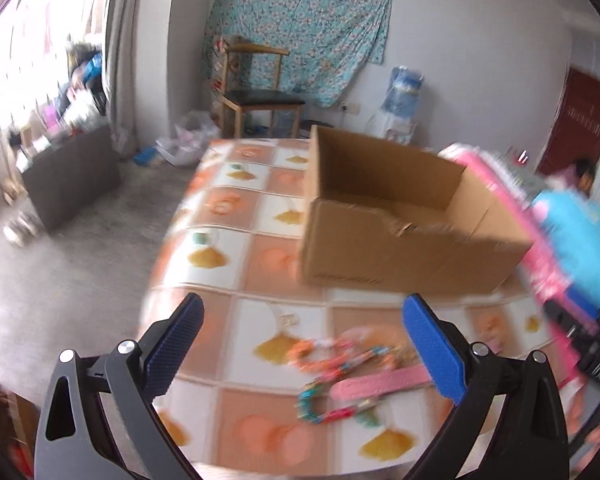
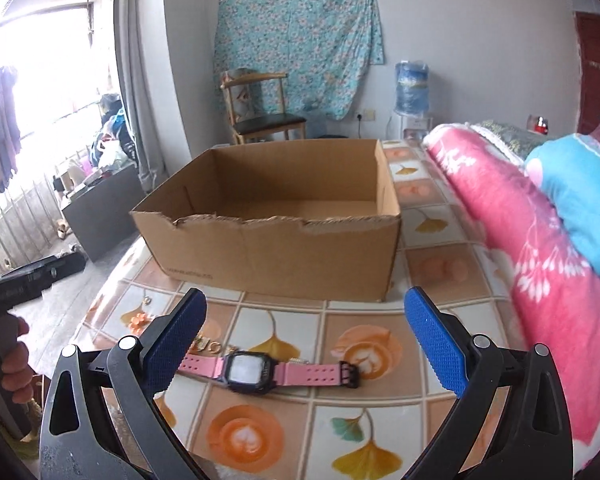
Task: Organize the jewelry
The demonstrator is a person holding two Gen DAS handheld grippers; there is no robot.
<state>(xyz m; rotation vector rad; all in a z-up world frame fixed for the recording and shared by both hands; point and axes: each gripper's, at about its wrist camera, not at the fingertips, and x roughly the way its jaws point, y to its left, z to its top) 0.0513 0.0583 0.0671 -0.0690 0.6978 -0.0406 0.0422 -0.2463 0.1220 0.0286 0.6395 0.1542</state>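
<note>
**Now both claws hang wide over the jewelry**

Here the right gripper (image 2: 304, 336) gapes wide, gripping nothing, with the pink watch (image 2: 260, 372) flat on the patterned cloth (image 2: 380, 420) low in frame. The left gripper (image 1: 302, 344) spreads just as wide above blurred bead bracelets (image 1: 332, 376) at bottom centre. Beyond, mid-frame, sits the cardboard box (image 2: 276, 248), and the pink blanket (image 2: 540, 264) fills the right.

Each tool (image 2: 305, 340): black frame, silver screws, blue textured pads (image 2: 436, 350); left view blurred.

Matt brown cardboard box (image 2: 276, 240), glossy patterned tablecloth (image 2: 300, 420), pink rubbery-strapped watch (image 2: 260, 370), fluffy blanket (image 2: 540, 248)
</note>
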